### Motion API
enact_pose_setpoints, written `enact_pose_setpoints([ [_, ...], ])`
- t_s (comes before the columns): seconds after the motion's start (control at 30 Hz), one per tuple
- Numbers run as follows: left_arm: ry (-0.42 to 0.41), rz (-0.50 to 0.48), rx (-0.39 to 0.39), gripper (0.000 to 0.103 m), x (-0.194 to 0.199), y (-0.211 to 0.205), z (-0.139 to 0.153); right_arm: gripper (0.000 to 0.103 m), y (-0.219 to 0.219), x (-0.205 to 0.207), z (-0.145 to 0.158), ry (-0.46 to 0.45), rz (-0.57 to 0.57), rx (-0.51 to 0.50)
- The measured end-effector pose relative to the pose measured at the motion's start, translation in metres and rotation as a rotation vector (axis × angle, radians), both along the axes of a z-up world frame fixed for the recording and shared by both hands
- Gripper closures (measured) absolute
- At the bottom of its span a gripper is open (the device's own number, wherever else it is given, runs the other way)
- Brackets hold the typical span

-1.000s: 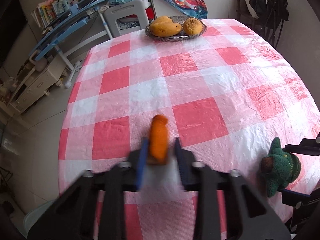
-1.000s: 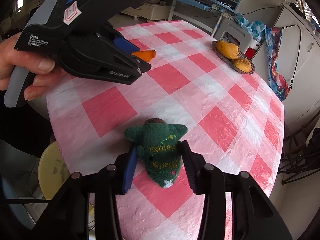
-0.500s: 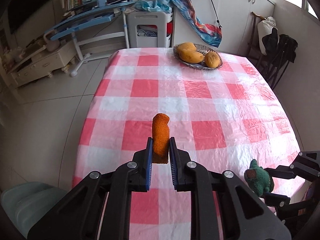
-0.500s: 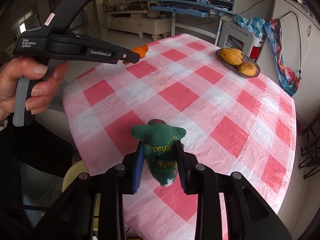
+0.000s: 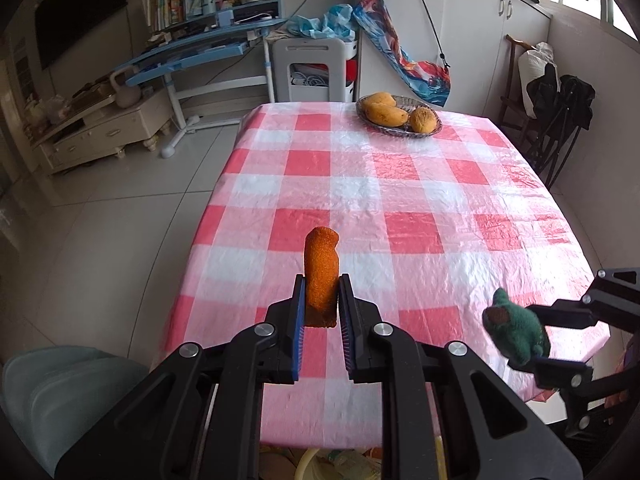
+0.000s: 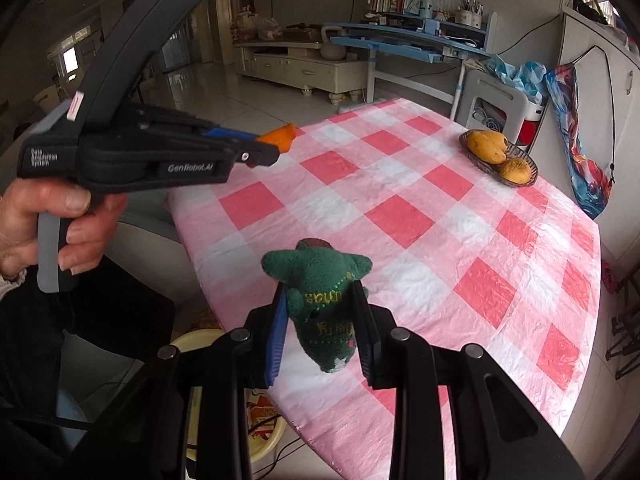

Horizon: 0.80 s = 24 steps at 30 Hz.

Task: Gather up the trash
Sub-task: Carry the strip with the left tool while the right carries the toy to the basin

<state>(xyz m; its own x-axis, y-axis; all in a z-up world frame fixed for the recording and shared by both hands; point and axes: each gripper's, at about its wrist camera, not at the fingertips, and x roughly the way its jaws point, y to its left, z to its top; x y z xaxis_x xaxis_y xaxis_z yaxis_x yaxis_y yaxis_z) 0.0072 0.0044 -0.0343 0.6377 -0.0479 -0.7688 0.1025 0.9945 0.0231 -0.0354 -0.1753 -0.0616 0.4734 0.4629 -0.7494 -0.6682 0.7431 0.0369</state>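
In the left wrist view, a pale bin (image 5: 60, 392) sits on the floor at lower left. At bottom centre the left gripper (image 5: 322, 308) pinches an orange piece (image 5: 320, 276) between its blue pads, holding it upright above the near part of the checked table (image 5: 400, 200). A basket (image 5: 400, 116) of mangoes stands at the table's far end, upper centre. At lower right the right gripper (image 5: 532, 340) reaches in from the frame edge, clamped on a green plush toy (image 5: 516, 330) held over the table's near right edge.

In the right wrist view, a hand (image 6: 48, 224) at left grips the left gripper's handle; its jaws, pressed on the orange piece (image 6: 280, 138), point toward upper centre above the table's left edge. A yellow tub (image 6: 224, 392) holding wrappers stands on the floor below that table edge, lower left of centre. At bottom centre the right gripper (image 6: 322, 320) squeezes the plush toy (image 6: 320, 304), head up, clear of the cloth. The mango basket (image 6: 500, 156) lies at upper right.
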Motion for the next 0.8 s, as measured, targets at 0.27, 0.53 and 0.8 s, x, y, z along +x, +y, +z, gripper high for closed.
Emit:
enact_pose_setpoints([
  [0.27, 0.011, 0.033, -0.025, 0.087, -0.032, 0.014, -0.006, 0.072, 0.000, -0.007, 0.007, -0.010, 0.026, 0.029],
  [0.53, 0.010, 0.031, -0.006, 0.087, -0.058, 0.014, -0.009, 0.072, 0.006, -0.024, 0.009, -0.010, 0.064, 0.047],
  [0.8, 0.012, 0.038, -0.007, 0.087, -0.080, 0.020, -0.009, 0.072, 0.007, -0.036, 0.010, -0.006, 0.058, 0.068],
])
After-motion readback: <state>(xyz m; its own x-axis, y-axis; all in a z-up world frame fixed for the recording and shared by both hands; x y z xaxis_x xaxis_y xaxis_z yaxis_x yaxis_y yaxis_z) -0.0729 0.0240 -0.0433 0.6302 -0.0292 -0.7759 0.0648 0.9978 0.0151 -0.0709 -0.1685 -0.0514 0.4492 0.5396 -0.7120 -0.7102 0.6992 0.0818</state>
